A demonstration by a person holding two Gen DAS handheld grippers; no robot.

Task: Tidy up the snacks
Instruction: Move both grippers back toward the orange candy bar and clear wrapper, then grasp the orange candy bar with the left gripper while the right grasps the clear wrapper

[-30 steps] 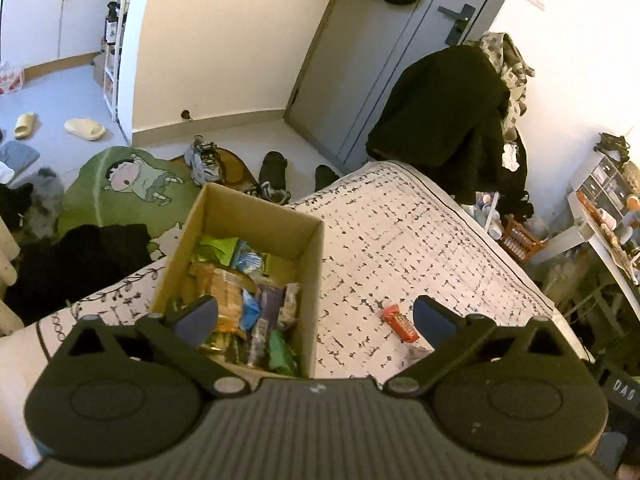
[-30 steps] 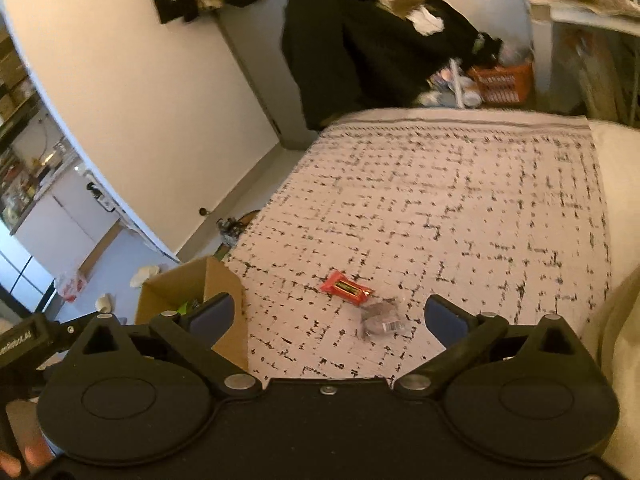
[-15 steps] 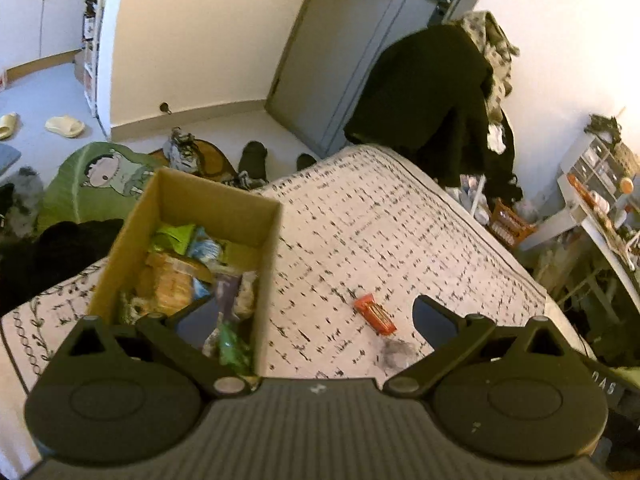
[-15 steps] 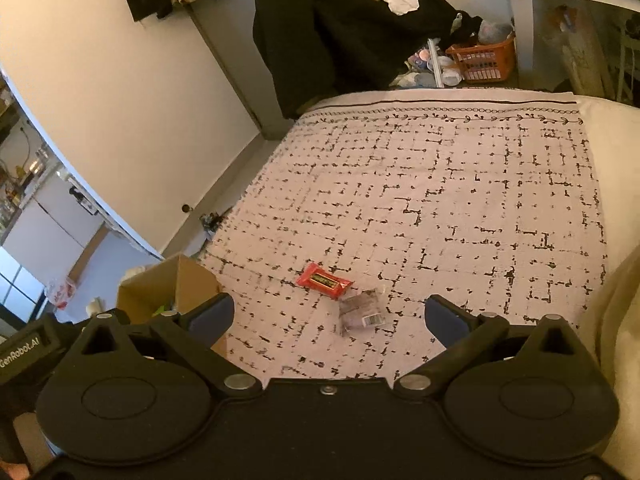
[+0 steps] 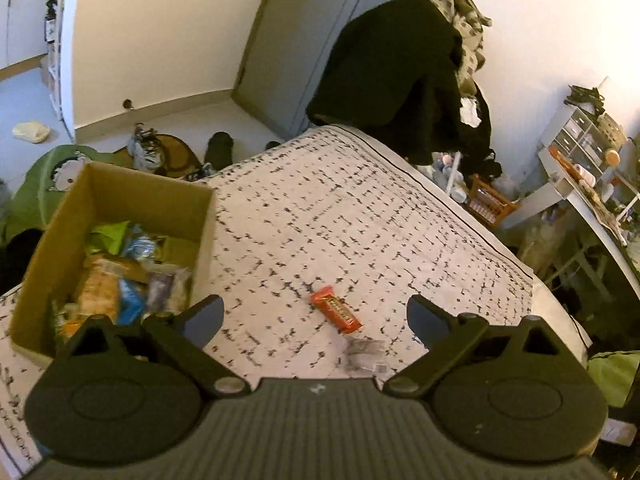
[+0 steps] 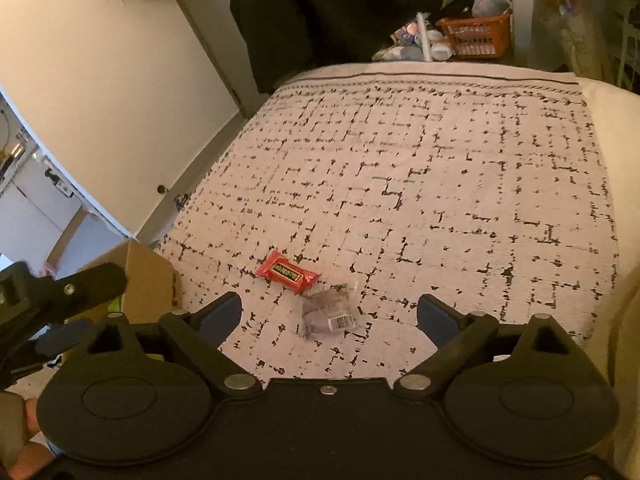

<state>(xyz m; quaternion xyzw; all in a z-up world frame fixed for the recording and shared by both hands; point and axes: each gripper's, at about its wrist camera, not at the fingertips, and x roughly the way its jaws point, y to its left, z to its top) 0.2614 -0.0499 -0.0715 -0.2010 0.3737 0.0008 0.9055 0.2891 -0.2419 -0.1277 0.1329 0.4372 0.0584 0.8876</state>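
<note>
A red snack bar lies on the patterned bedspread, with a clear wrapped snack just beside it. Both also show in the right wrist view: the red bar and the clear packet. An open cardboard box holding several snack packets stands on the bed at the left; its corner shows in the right wrist view. My left gripper is open and empty above the two snacks. My right gripper is open and empty, hovering over the clear packet.
A black coat hangs past the bed's far end by a grey door. An orange basket and a cluttered desk stand at the right. Shoes and a green rug lie on the floor left.
My left gripper has swung right, away from over the box, so the red bar now lies between its fingers. My right gripper has moved closer to the two snacks.
</note>
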